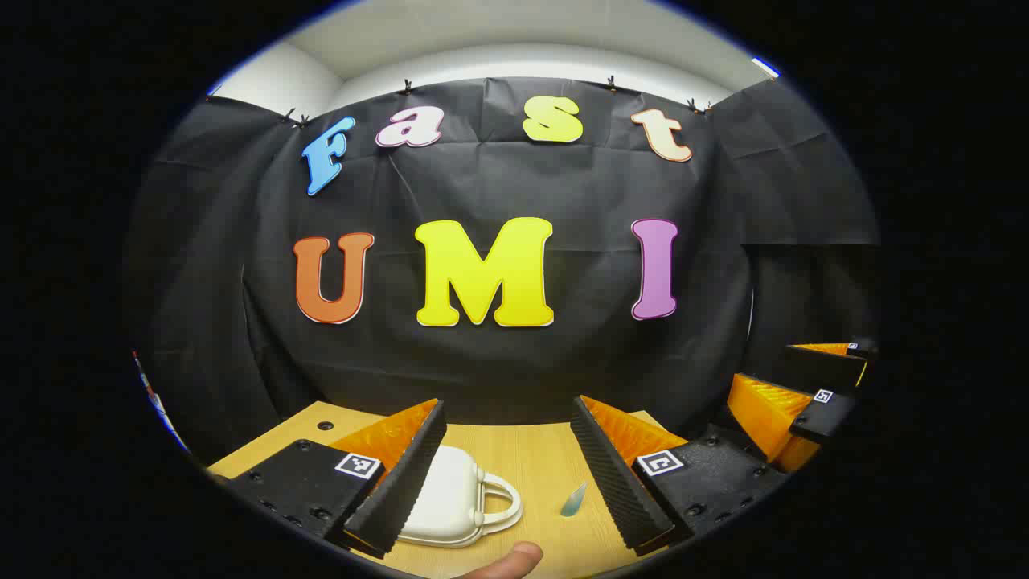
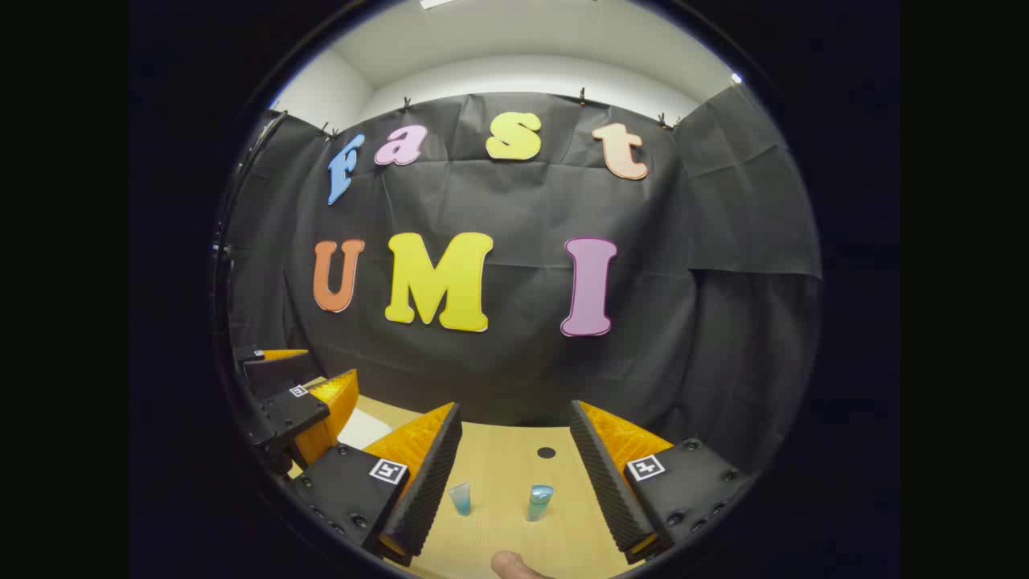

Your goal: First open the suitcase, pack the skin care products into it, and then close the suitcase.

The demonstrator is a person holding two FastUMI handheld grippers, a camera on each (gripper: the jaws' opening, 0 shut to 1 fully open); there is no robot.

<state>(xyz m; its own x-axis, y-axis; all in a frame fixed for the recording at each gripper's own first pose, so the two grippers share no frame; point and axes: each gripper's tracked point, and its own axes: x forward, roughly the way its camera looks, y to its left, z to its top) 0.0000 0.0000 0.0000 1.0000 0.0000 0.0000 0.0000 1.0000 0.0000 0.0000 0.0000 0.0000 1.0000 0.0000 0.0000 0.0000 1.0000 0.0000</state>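
Observation:
In the left gripper view a small white suitcase [image 1: 450, 494] with a looped handle lies closed on the wooden table, partly behind my left finger. My left gripper [image 1: 514, 490] hangs open above it, with a pale blue tube [image 1: 573, 499] lying between the fingers. The right gripper [image 1: 792, 406] shows at the far right. In the right gripper view my right gripper [image 2: 514, 482] stands open over two blue skin care tubes, one [image 2: 461, 498] to the left and one [image 2: 539, 502] to the right. The left gripper [image 2: 301, 398] appears at the left, over a white patch of suitcase [image 2: 359, 430].
The wooden table [image 1: 530, 458] runs back to the black cloth wall. A small round hole [image 2: 547, 453] sits in the tabletop beyond the tubes, another hole [image 1: 325, 425] near the left corner. A fingertip [image 1: 506, 561] pokes in at the bottom edge.

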